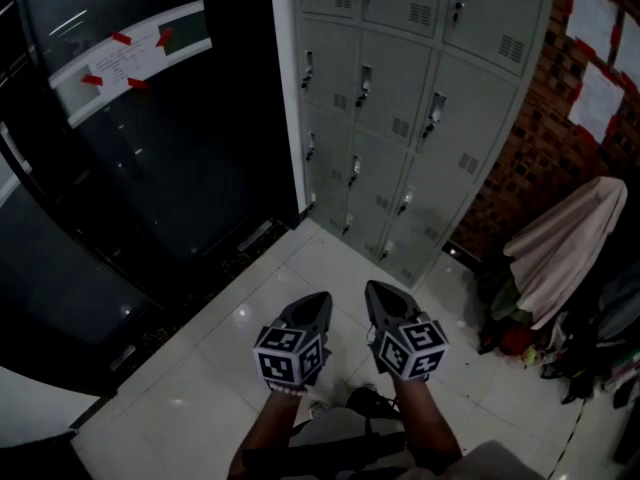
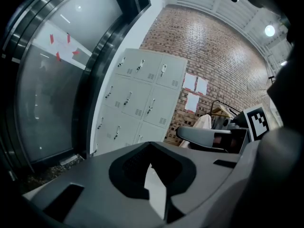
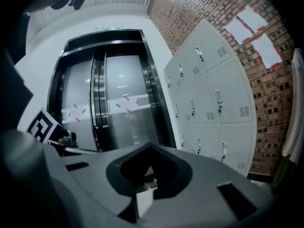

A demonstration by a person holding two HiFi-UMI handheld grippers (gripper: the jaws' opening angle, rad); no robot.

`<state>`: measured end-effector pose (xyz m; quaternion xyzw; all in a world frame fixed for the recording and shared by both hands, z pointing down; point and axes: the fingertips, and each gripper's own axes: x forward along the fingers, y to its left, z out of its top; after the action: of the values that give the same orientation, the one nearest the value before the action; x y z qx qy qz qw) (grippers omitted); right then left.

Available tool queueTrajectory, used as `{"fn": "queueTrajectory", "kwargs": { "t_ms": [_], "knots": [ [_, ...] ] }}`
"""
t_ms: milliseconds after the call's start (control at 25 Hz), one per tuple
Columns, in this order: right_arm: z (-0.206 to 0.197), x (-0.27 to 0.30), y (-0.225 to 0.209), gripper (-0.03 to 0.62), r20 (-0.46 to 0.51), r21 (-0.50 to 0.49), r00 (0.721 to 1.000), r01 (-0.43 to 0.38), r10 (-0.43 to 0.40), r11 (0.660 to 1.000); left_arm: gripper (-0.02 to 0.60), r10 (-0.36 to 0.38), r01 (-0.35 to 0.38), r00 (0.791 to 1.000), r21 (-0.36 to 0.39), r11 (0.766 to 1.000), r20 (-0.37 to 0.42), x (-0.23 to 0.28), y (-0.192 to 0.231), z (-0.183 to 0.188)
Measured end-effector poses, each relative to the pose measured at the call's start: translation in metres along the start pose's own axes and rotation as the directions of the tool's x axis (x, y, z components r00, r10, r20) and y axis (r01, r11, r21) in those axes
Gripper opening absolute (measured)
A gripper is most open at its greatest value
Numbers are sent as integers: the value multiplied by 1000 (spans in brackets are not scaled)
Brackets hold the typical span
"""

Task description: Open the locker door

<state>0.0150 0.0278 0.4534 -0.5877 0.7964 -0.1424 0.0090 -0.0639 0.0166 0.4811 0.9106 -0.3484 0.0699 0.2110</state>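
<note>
Two grippers out front, and both are clenched on nothing. The left gripper [image 1: 316, 306] has its jaws tip to tip with only floor showing behind them, and the right gripper [image 1: 378, 296] matches it, closed and empty. They sit side by side, close but apart, noses toward the grey locker bank [image 1: 400, 118]. I'd judge they are held low and neutral because the lockers are well out of reach.

Every door in sight is shut, with nothing at the handles [image 1: 362, 83], so the job hasn't begun; this reads as the approach.

Room to move? Plenty: the white tiled floor [image 1: 250, 358] runs bare from the grippers to the locker base. Left of the lockers, a white frame edge [image 1: 285, 88] and dark glass doors [image 1: 150, 168] hem that side. On the right, the brick wall [image 1: 530, 158] and a cloth-draped rack [image 1: 565, 248] with clutter [image 1: 515, 340] at its foot crowd the corner, so the rightmost doors likely have less swing room.
</note>
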Motion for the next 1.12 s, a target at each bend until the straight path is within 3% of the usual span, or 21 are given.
{"fn": "queueTrajectory", "kwargs": {
  "t_ms": [440,800,1120],
  "knots": [
    [27,130,-52,9,39,11,998,46,-47,999,-6,-30,31,999,18,999,-23,96,83,44],
    [77,283,-136,9,49,13,993,108,-108,994,-6,-11,11,1000,39,999,-5,217,185,131],
    [110,378,-202,9,46,19,989,139,-140,990,-6,-35,36,999,32,999,-14,308,236,178]
  ]
}}
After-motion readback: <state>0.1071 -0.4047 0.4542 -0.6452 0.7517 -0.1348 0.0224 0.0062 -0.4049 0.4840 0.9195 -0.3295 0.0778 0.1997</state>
